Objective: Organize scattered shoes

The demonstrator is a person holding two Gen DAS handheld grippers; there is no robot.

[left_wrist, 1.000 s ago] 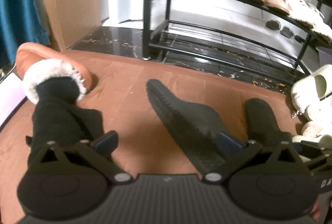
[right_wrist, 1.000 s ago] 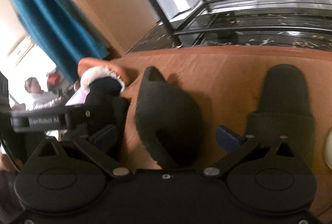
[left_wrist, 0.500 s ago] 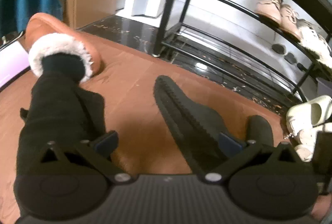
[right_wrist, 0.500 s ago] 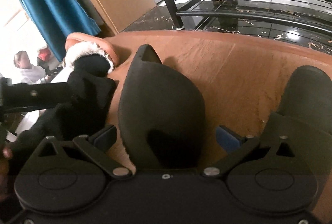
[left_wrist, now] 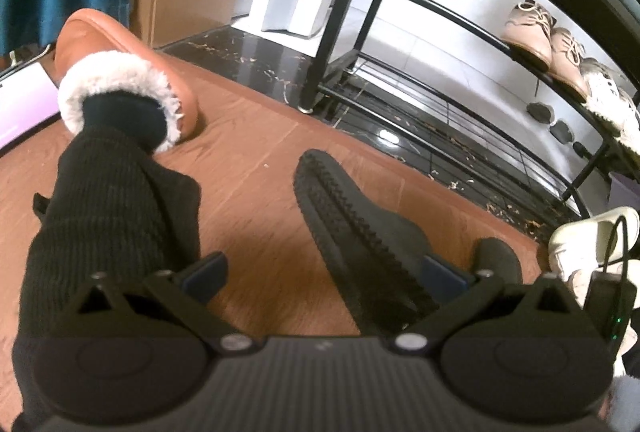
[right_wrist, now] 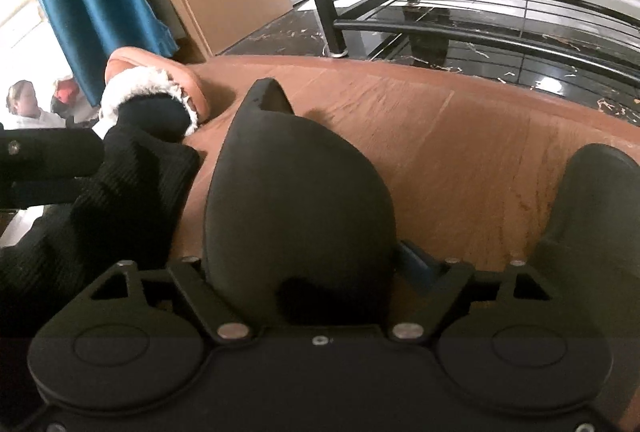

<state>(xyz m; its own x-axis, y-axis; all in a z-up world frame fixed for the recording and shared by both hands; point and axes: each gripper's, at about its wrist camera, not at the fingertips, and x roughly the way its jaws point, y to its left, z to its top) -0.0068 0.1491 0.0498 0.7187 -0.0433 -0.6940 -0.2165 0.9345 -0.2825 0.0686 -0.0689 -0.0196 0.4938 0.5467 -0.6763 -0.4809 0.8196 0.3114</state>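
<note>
Closer now than a second ago, the black slipper (right_wrist: 296, 200) fills the gap in the right gripper (right_wrist: 316, 264); its fingers sit wide on both sides, contact unclear, left pad hidden. Left gripper (left_wrist: 324, 272) has fingers wide, nothing between, right blue pad (left_wrist: 442, 270) just beside the slipper (left_wrist: 360, 228). Slipper tipped on edge, ridged sole facing left, long axis running near to far, toe far-left, on brown mat (left_wrist: 256, 192). Second black slipper (right_wrist: 592, 216) lies right, cut off. No writing readable. Orange fur-lined slipper (left_wrist: 120, 72) on a black-socked foot, far left. Shoe rack (left_wrist: 400, 32) beyond; cream shoes (left_wrist: 588, 240) partly hidden right.
</note>
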